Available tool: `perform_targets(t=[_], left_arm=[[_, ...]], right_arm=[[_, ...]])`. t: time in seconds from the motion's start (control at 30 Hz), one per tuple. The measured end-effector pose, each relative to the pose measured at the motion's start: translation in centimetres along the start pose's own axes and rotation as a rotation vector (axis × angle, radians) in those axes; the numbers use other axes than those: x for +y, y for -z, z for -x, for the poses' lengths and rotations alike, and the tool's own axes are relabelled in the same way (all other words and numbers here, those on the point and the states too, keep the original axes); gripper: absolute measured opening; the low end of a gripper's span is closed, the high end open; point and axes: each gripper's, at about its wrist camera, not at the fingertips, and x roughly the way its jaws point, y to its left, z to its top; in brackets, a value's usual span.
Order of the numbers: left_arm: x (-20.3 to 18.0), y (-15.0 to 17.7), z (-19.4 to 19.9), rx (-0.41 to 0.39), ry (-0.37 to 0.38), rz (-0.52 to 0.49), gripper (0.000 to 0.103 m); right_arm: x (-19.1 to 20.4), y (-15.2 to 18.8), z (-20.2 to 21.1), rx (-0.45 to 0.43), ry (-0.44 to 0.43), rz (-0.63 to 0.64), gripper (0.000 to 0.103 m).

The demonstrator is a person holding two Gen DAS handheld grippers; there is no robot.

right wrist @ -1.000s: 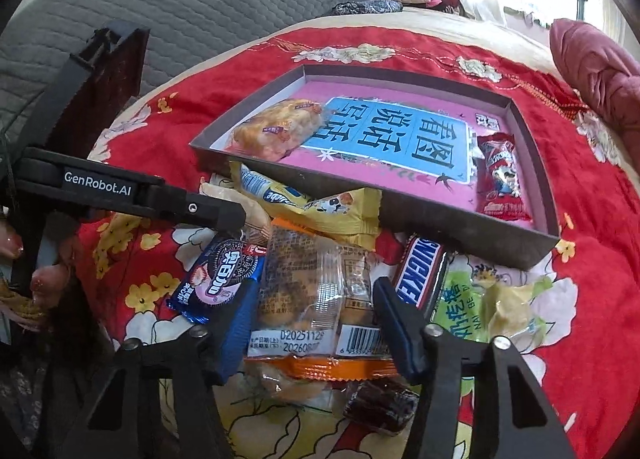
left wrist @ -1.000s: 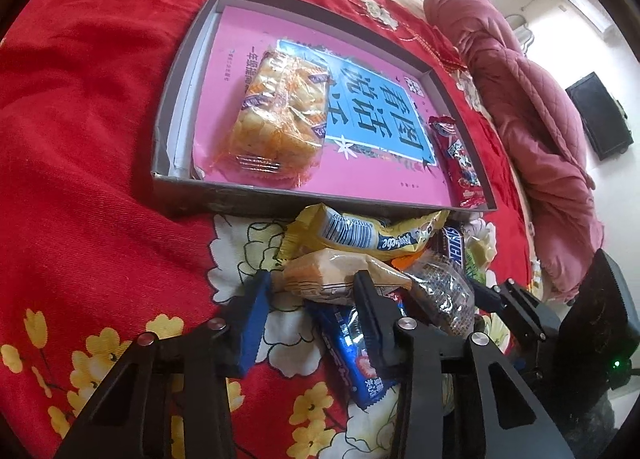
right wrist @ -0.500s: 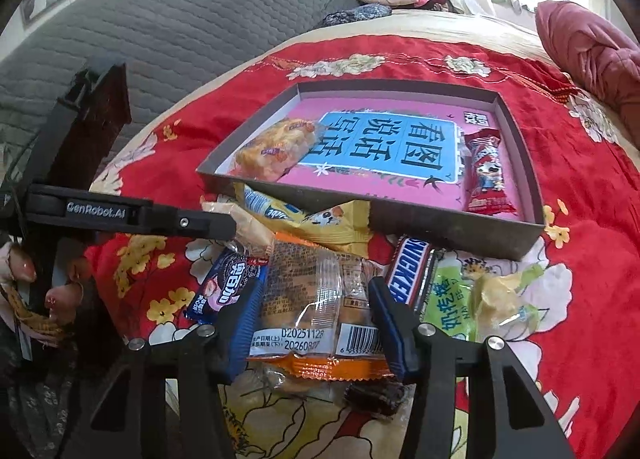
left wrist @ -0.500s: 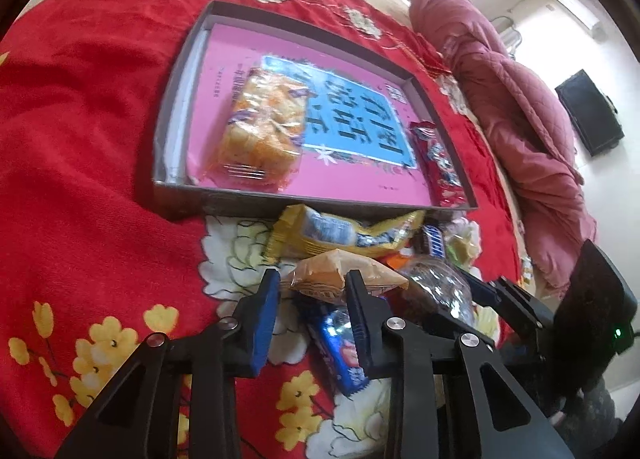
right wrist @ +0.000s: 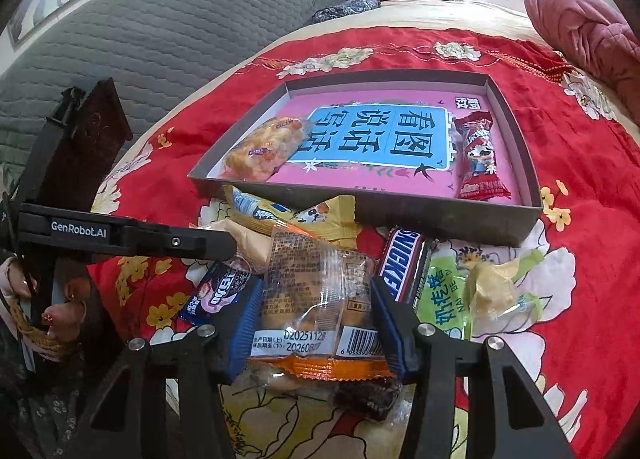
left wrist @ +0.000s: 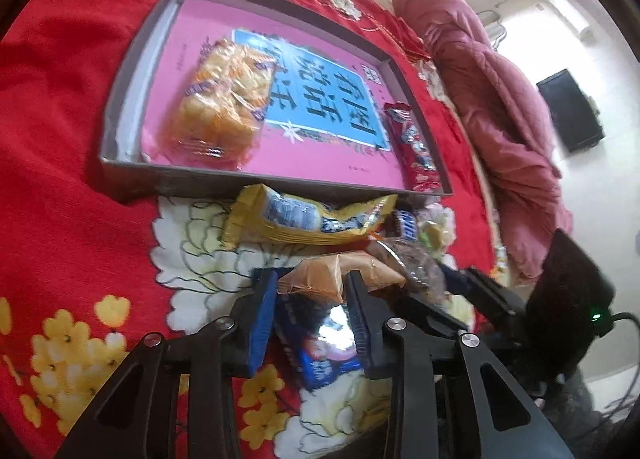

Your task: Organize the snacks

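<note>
Keep both lifts short and low over the bed [right wrist: 580,259]: straight up out of the heap, forward over the near wall of the box [right wrist: 440,219], then down onto a bare pink patch inside. Set each snack flat and well apart from the 2 already in there, so nothing overlaps.

Hold the left claw [left wrist: 312,299] firm but gentle; looks clenched on the crimped end of the tan packet [left wrist: 336,275], both pads against it. Raise slowly, since a grip on an end seam lets the packet swing, and it overlaps the blue packet [left wrist: 324,355] beneath.

Bring the right claw [right wrist: 316,319] in evenly. Released for now, spread wide on either side of the clear packet [right wrist: 316,291]. Squeeze the wrapper's sides only lightly; soft pastry inside, probably easy to crush. Watch the chocolate bar [right wrist: 404,263] just beside the right pad, so it is not caught too.

Box: shallow, grey-walled, pink printed sheet on its floor. Inside, a big yellow pack of crackers [left wrist: 228,99] on the left, a slim red packet [right wrist: 480,155] along the right wall. Heap: touching the box's near wall, on the blanket's white flower. From big to small there: a long yellow packet [left wrist: 304,219] against the wall, the clear packet, a green packet [right wrist: 460,299], then the chocolate bar, the tan packet, the blue packet.
</note>
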Motion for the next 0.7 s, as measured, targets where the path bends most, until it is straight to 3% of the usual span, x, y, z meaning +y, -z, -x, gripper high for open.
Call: perform_targets(t=[0.33,0.7], left_arm=[[-0.8,-0.1,-0.4,-0.011,0.008,-0.016,0.035],[-1.7,-0.2,1.8,-0.091,-0.017,-0.051,0.032]], right_arm=[[0.0,-0.1,-0.2,0.0,-0.003,-0.002,0.053],[0.0,-0.5,1.2,-0.062,-0.013,-0.009,0.052]])
